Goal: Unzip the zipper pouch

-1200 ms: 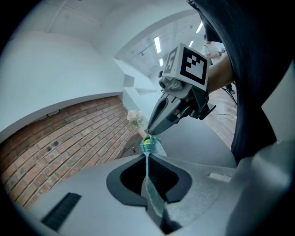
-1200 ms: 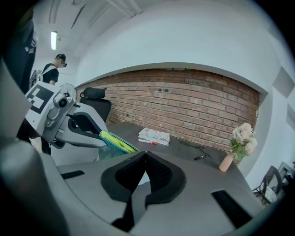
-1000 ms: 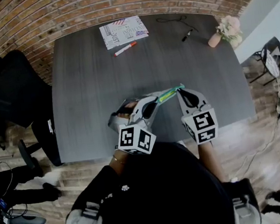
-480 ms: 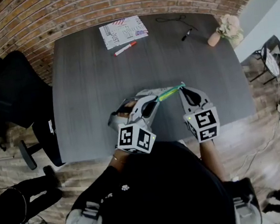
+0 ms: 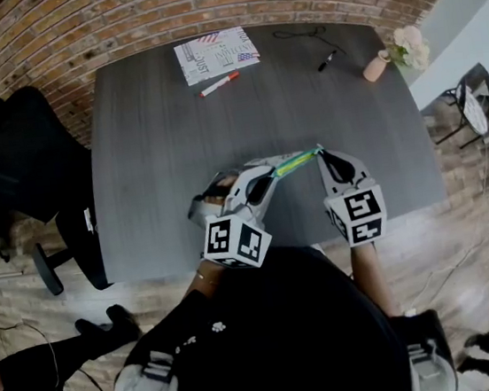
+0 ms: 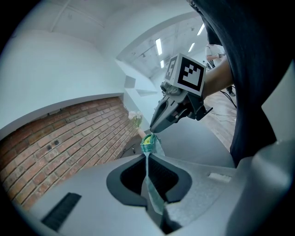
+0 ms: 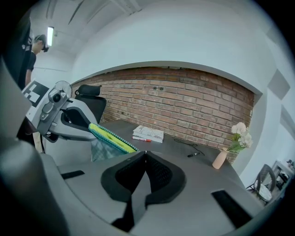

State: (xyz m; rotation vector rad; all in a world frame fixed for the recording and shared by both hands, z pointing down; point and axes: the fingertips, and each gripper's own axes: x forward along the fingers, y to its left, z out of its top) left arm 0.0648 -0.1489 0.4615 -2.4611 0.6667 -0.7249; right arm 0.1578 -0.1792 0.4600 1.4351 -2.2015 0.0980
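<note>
The zipper pouch (image 5: 296, 163), clear mesh with a green and yellow zipper band, hangs stretched in the air over the table's near edge. My left gripper (image 5: 261, 183) is shut on the pouch's left side; in the left gripper view the thin fabric (image 6: 148, 144) runs out from between the jaws (image 6: 147, 156). My right gripper (image 5: 319, 153) is shut at the band's right end. In the right gripper view the band (image 7: 110, 137) ends at the closed jaw tips (image 7: 145, 153). The zipper pull itself is hidden.
On the dark grey table (image 5: 159, 157), at the far side, lie a printed booklet (image 5: 215, 54), a red marker (image 5: 217, 84), a black pen (image 5: 326, 61) and a thin cable (image 5: 299, 33). A small vase of flowers (image 5: 391, 53) stands far right. A black chair (image 5: 16, 158) sits left.
My right gripper has drifted slightly to the right. The pouch stays stretched between both grippers, and the left gripper has hardly moved.
</note>
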